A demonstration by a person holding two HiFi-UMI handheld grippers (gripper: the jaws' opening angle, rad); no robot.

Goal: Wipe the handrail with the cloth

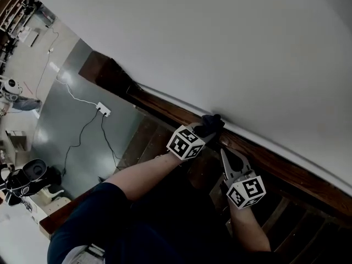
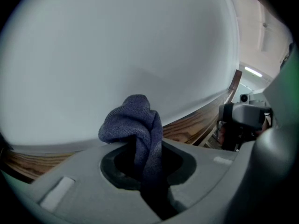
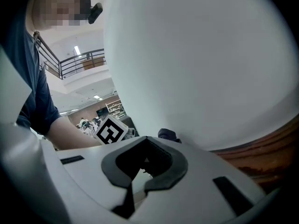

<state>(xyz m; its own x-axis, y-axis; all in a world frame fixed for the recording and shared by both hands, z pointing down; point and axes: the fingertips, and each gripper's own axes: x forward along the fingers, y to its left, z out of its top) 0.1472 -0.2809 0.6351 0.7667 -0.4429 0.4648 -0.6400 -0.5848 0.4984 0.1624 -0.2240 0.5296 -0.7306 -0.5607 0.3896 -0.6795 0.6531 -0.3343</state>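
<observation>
A dark wooden handrail (image 1: 165,110) runs diagonally along the white wall (image 1: 231,37). My left gripper (image 1: 212,126) is shut on a dark blue cloth (image 1: 213,119), which rests against the rail where it meets the wall. In the left gripper view the cloth (image 2: 134,121) bulges out of the shut jaws, with the handrail (image 2: 196,124) just behind it. My right gripper (image 1: 224,152) is just below the rail to the right of the cloth, shut with nothing in it. In the right gripper view the cloth (image 3: 168,135) peeks over the jaws, and the handrail (image 3: 268,148) lies to the right.
Dark wooden stair steps (image 1: 147,139) lie under the rail, with balusters (image 1: 308,224) at the lower right. Far below, a grey floor holds a white power strip (image 1: 103,110) and cables. Equipment (image 1: 27,176) stands at the left edge.
</observation>
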